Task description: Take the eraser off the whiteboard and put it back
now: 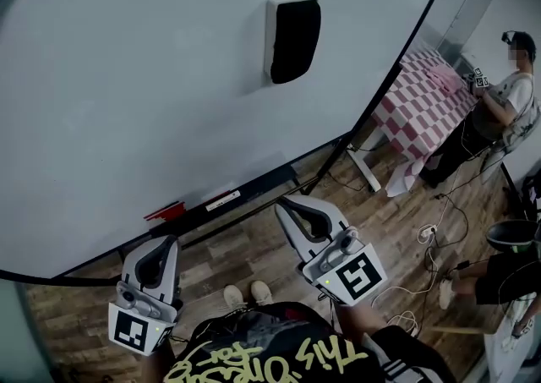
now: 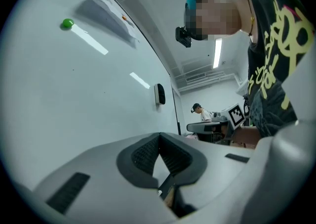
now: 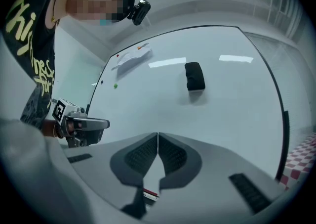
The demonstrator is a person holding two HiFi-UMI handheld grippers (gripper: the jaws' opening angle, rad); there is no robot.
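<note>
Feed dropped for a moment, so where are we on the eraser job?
Done: nothing I can confirm; the eraser sits on the whiteboard. In hand: nothing; the left claw and right claw are both shut, empty and held low, off the board. Left: either the whole take-off-and-return, or nothing if it is already back.

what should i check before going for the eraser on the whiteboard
1. Eraser in place on the whiteboard, nothing covering it: ok.
2. Right gripper open wide enough to take the eraser: not ok, its jaws are pressed together with nothing between them.
3. Right gripper close to the eraser: not ok, it hangs low by the board's bottom edge, well below the eraser.
4. Bare board between right gripper and eraser: ok.
5. Left gripper out of the way: ok, it is low at the left, shut and empty.
6. How firmly the eraser sticks to the board: cannot tell.
</note>
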